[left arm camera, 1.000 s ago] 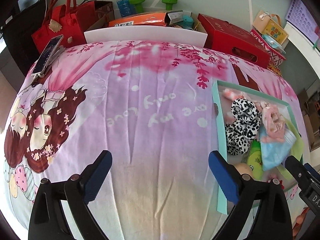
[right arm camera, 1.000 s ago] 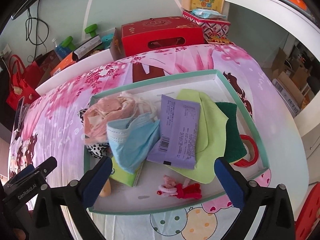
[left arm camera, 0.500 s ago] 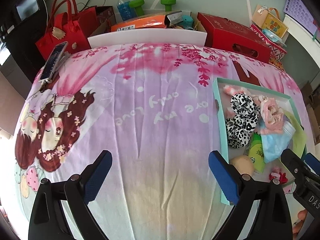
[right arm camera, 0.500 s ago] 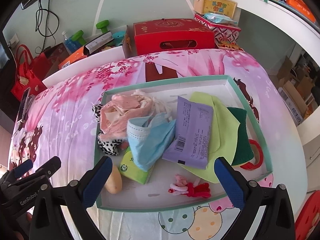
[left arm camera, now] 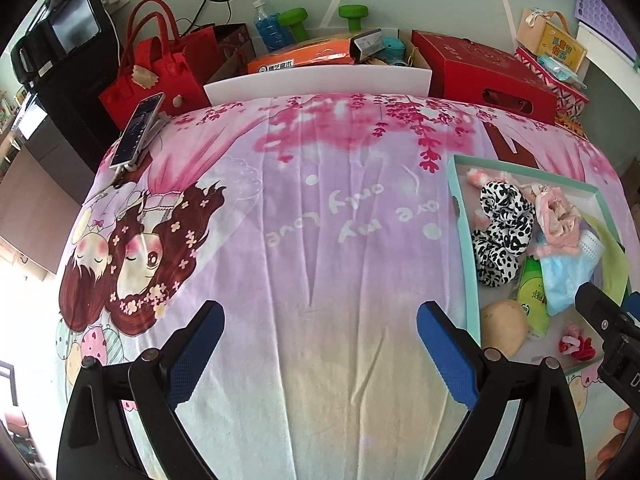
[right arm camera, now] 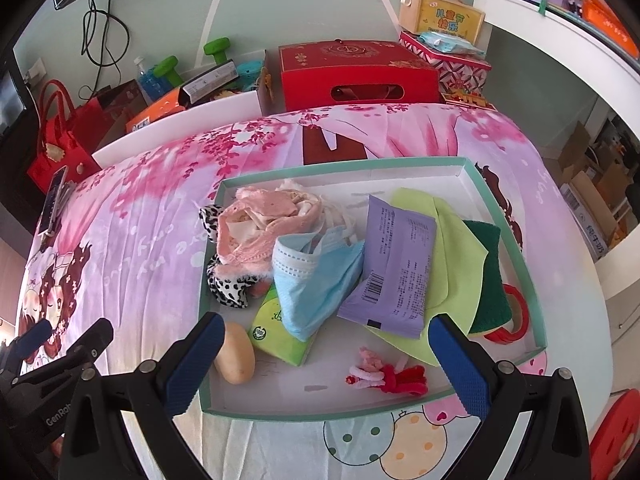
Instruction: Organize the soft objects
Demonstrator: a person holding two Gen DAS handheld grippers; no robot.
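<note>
Crumpled light-blue pleated face mask (right arm camera: 316,276) atop mint-rimmed shallow cardboard tray (right arm camera: 516,240): featherlight, limp; pinch bunched middle. Right gripper (right arm camera: 326,364), left gripper (left arm camera: 318,354) spread wide, empty.

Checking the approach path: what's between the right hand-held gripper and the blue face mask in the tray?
In the right wrist view, the right hand-held gripper is separated from the blue face mask by the green tissue pack and bare tray floor.
</note>
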